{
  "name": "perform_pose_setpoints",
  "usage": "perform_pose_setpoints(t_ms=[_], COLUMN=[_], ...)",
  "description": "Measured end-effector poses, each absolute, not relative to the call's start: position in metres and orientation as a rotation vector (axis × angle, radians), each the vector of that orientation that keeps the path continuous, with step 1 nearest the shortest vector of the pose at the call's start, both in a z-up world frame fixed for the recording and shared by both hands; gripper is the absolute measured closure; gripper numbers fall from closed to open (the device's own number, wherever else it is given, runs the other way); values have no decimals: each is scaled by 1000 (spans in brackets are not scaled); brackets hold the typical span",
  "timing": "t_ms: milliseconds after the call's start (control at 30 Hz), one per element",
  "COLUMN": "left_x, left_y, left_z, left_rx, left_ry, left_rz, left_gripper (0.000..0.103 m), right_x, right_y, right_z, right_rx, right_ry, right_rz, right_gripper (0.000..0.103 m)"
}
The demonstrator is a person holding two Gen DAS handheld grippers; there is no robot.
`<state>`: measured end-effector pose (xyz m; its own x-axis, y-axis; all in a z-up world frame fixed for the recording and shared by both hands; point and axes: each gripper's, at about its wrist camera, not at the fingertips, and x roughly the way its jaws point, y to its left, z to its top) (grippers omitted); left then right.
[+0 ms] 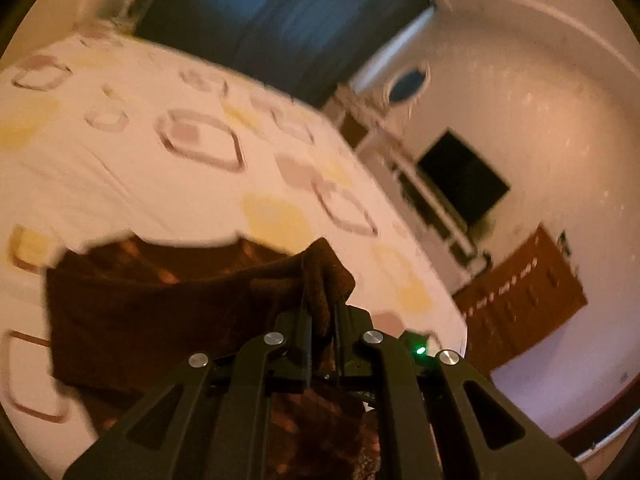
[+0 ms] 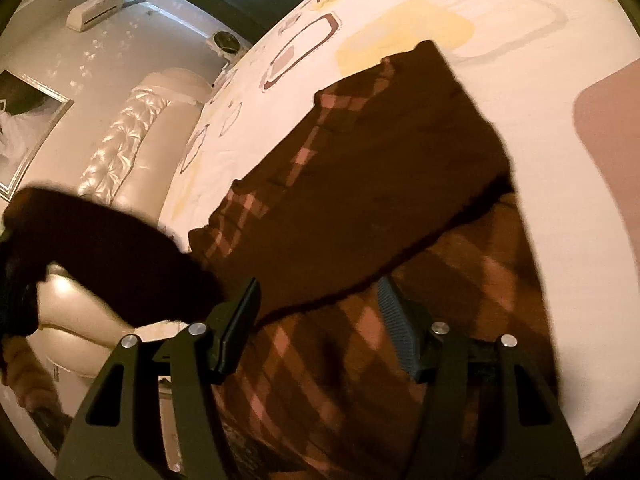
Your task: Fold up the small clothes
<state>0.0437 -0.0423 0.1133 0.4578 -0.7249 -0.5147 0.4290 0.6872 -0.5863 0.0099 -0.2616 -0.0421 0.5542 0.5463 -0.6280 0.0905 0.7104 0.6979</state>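
Observation:
A dark brown garment with a checked lining (image 2: 360, 184) lies on the patterned white bedsheet (image 2: 500, 92). In the left wrist view my left gripper (image 1: 322, 300) is shut on a corner of the brown garment (image 1: 160, 312) and lifts that edge above the sheet (image 1: 120, 168). In the right wrist view my right gripper (image 2: 316, 300) is open, its jaws wide apart just over the garment's checked part. The lifted brown corner held by the left gripper shows at the left of that view (image 2: 100, 248).
The bed's padded cream headboard (image 2: 132, 144) is at the left of the right wrist view. A dark curtain (image 1: 288, 20), a wall television (image 1: 464, 180) and a wooden cabinet (image 1: 524, 296) stand beyond the bed's edge.

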Motion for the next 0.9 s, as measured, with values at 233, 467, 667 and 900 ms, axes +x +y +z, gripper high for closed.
perform_pose_setpoints(t_ms=[233, 467, 667, 900], left_x=[74, 55, 24, 11], left_y=[-139, -135, -71, 24], left_z=[14, -9, 18, -17], left_rx=[-337, -288, -287, -322], left_ry=[1023, 1008, 862, 867], left_rz=[-673, -600, -533, -294], left_gripper=[95, 47, 25, 25], right_x=[1, -6, -2, 7], right_y=[-298, -317, -310, -315], right_z=[-53, -53, -49, -44], right_rx=[802, 827, 856, 884], right_ry=[982, 967, 963, 931], right_rz=[255, 236, 295, 229], right_gripper=[42, 42, 42, 42])
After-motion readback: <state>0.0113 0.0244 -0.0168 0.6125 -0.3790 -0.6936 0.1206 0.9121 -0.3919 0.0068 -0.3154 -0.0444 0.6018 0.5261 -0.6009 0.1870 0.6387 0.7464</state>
